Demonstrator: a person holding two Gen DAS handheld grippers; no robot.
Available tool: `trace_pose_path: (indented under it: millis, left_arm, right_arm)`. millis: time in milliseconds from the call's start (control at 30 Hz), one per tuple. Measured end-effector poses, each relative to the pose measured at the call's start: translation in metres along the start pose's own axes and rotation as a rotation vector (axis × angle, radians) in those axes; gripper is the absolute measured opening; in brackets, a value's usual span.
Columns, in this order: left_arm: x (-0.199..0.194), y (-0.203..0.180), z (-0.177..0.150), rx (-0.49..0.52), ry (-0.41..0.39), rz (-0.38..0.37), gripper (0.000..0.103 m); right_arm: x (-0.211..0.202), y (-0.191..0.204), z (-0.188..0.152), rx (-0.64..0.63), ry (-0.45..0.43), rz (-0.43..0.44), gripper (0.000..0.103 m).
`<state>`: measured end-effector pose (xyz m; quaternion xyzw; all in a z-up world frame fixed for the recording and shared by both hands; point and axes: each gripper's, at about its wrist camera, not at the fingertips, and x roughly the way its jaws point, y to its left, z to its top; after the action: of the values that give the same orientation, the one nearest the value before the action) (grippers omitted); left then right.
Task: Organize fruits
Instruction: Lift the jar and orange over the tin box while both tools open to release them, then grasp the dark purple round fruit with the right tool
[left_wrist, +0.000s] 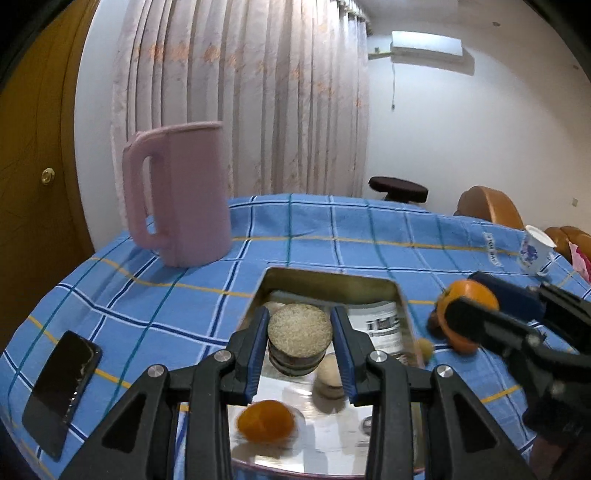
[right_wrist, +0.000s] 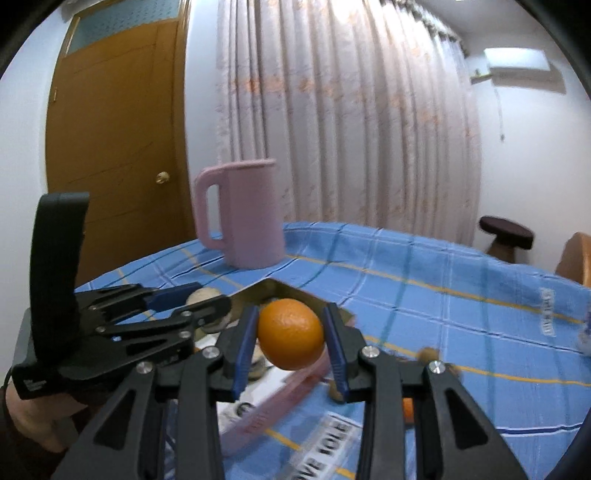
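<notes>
A shiny metal tray (left_wrist: 332, 278) lies on the blue checked tablecloth. My left gripper (left_wrist: 300, 341) is shut on a round brown fruit (left_wrist: 300, 330) and holds it above the tray. An orange (left_wrist: 264, 421) and a pale round fruit (left_wrist: 330, 374) lie in the tray. My right gripper (right_wrist: 291, 341) is shut on an orange (right_wrist: 291, 334) and holds it above the tray's near corner (right_wrist: 275, 286). That gripper and its orange (left_wrist: 467, 295) show at the right of the left wrist view. Small brown fruits (right_wrist: 428, 354) lie on the cloth beside the tray.
A tall pink jug (left_wrist: 177, 195) stands at the back left of the table. A black phone (left_wrist: 61, 395) lies near the left edge. A white paper cup (left_wrist: 535, 251) stands at the right edge. A dark stool (right_wrist: 506, 236) and chairs are beyond the table.
</notes>
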<state>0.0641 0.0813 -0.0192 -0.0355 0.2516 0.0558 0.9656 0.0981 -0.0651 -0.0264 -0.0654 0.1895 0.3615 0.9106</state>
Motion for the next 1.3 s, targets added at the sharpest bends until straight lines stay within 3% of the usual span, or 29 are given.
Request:
trace_pose_path:
  millis: [467,600,733,800,1000,1133,1300]
  left_arm:
    - [0.024,0.014,-0.011,0.021,0.100,0.032,0.037]
    - [0.025,0.013,-0.013,0.018,0.118,0.037,0.038]
    - [0.017,0.010,-0.012,0.023,0.096,0.056,0.052]
    - [0.008,0.006,-0.009,0.018,0.069,0.052,0.063]
    - [-0.005,-0.029,-0.004,0.027,0.020,-0.036,0.067]
    - [-0.003,-0.069,-0.006,0.074,0.039,-0.100,0.067]
    - [0.000,-0.112,-0.012,0.147,0.062,-0.155,0.067]
  right_arm:
    - [0.050,0.023,-0.021,-0.023,0.147,0.061,0.039]
    - [0.048,0.023,-0.021,-0.027,0.143,0.070,0.041]
    - [0.034,0.017,-0.022,-0.016,0.106,0.047,0.060]
    - [0.015,0.008,-0.023,0.001,0.072,0.024,0.060]
    - [-0.061,-0.042,-0.031,0.016,-0.022,-0.214,0.077]
    - [-0.086,-0.087,-0.039,0.101,0.027,-0.325,0.080]
    - [-0.085,-0.118,-0.052,0.174,0.117,-0.342,0.080]
